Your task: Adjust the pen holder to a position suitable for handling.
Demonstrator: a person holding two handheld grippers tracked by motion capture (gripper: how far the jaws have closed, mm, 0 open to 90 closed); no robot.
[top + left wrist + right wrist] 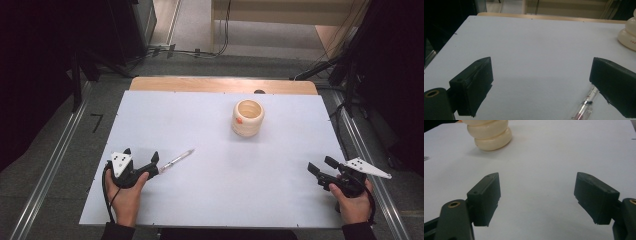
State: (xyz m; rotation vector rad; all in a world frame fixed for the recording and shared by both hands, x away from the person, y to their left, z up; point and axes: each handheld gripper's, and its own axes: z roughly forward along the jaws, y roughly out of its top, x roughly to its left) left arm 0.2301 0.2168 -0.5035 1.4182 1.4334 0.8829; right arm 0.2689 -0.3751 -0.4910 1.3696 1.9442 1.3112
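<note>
Pen [177, 160] lying flat toward the table's [210, 200] near left corner, cup [247, 118] standing toward the far edge

Pen's near end sits just beside one jaw of the left gripper [141, 159], whose jaws are spread and empty; a clean pick likely means sliding sideways until the barrel lies between them, then closing across its middle. Right gripper [325, 165] rests low by the near right corner, jaws released, hand curled under it
</note>
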